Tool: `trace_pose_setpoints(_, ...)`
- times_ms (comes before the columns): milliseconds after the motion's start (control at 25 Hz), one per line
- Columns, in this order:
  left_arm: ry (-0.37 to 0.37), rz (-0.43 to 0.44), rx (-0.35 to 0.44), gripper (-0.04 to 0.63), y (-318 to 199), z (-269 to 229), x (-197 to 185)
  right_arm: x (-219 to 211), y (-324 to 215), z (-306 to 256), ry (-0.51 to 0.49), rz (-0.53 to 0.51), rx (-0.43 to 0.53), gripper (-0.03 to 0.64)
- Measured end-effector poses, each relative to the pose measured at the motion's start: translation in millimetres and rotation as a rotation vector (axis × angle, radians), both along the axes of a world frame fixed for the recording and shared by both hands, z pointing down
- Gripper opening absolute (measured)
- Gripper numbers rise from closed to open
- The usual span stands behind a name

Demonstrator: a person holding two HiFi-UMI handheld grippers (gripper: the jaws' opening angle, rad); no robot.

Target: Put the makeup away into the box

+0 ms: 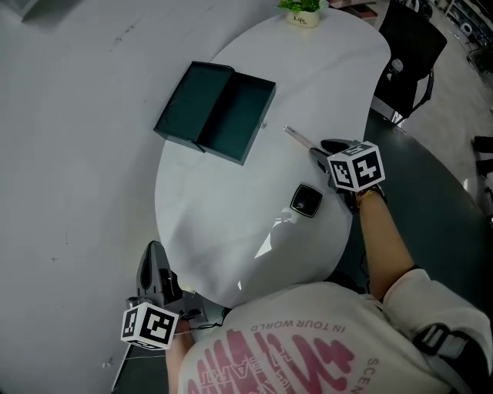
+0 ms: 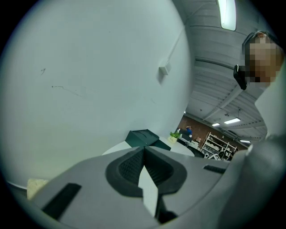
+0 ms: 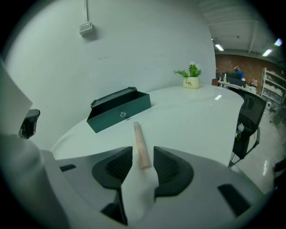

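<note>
An open dark green box point(image 1: 216, 111) point(image 3: 118, 109) lies at the far left of the white oval table point(image 1: 223, 231). A slim pinkish makeup tube point(image 1: 296, 137) point(image 3: 141, 145) rests on the table right of the box. Its near end sits between the jaws of my right gripper point(image 1: 317, 151) point(image 3: 143, 154), which stand open with a small gap on each side. A black square compact point(image 1: 306, 202) lies on the table just left of that gripper. My left gripper point(image 1: 154, 250) point(image 2: 144, 150) hangs off the table's near left edge, shut and empty, pointing towards the box point(image 2: 144, 137).
A small potted plant point(image 1: 302, 11) point(image 3: 192, 76) stands at the table's far end. A black chair point(image 1: 408, 54) point(image 3: 246, 120) is beside the table's right edge. A pale wall runs along the left side.
</note>
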State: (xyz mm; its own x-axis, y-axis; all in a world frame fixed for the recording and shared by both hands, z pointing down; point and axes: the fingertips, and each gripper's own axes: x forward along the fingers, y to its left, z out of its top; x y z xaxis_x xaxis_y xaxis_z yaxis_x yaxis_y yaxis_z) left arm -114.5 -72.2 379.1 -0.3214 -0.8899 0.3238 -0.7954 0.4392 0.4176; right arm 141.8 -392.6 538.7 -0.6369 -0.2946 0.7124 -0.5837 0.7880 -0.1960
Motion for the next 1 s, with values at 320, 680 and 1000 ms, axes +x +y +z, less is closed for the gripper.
trace_pose_setpoints(320,-0.004,-0.002,-0.008,0.002,-0.8,-1.0,8.1,-9.2,1.4,14.5,0.076,-0.022,0.017,0.126)
trace_pose_setpoints(680,-0.027,0.034,0.009,0.002,-7.1,-10.9,17.8,-9.5,0.2,14.3,0.099,-0.004,0.08,0.09)
trace_pose_setpoints(1000,-0.035,0.058,0.031,0.002,-2.0,-16.7,27.0,3.4,17.3,11.2,0.079,0.056,0.029,0.067)
